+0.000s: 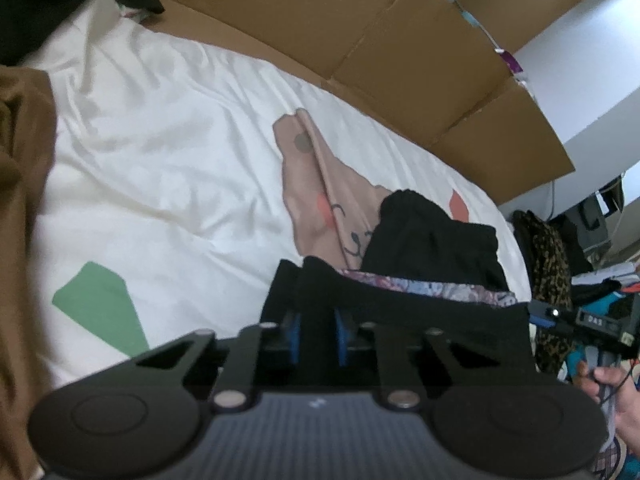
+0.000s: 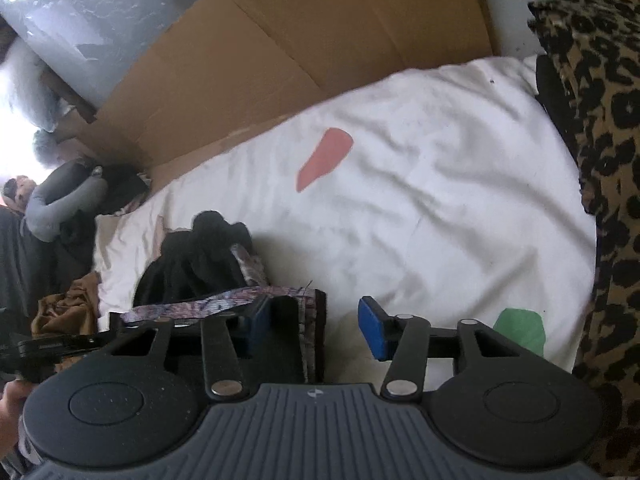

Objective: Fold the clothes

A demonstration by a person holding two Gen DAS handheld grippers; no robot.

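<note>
Left wrist view: left tool (image 1: 316,334) nearly closed, blue pads pinching an edge of the black garment (image 1: 432,240), whose patterned lining band (image 1: 432,290) runs rightward; a bear print (image 1: 320,184) on the white bedsheet (image 1: 168,168); a hand (image 1: 612,392).

Right wrist view: right tool (image 2: 316,332) about half open, pads not pressing; the garment's corner sits between them against the left pad; leopard-print fabric (image 2: 600,120); cardboard (image 2: 288,52).

Garment bunched on the bed, beyond both tools.
</note>
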